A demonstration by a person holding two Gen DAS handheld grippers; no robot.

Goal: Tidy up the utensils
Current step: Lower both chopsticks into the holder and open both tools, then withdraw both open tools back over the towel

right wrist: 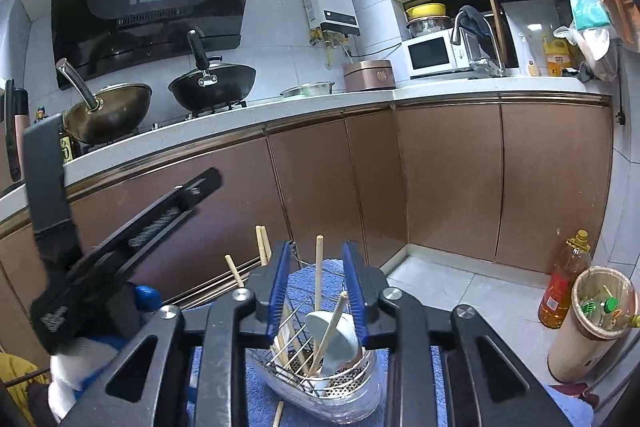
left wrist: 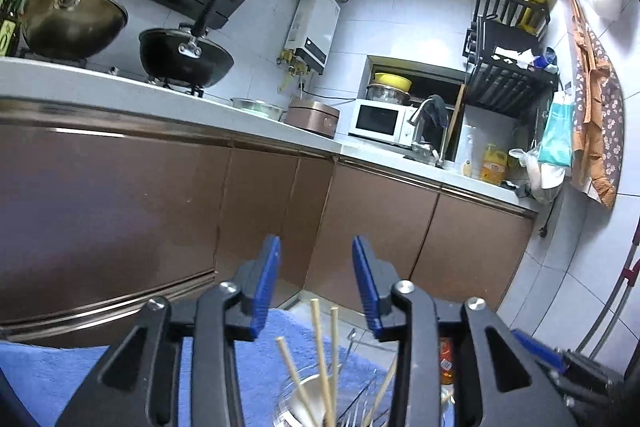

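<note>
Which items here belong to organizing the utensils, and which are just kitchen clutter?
Job items:
utensil holder
chopsticks
pale spoon
stray chopstick on the blue mat
left claw, open
right claw, open

Lying about:
two woks
microwave
rice cooker
oil bottle
bin

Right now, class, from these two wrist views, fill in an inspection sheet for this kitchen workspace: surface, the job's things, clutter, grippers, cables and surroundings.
Surface: blue towel under the holder.
Job's things: utensil holder with a wire insert, holding wooden chopsticks and a pale blue spoon; one chopstick lies on the towel beside it.
Clutter: oil bottle and a bin on the floor.
Grippers: left gripper open, above the holder; right gripper open, its fingers on either side of the holder's top, nothing gripped.
Cables: a plug lead hanging at the counter's end.
Surroundings: two woks on the hob, microwave, brown cabinets.
</note>
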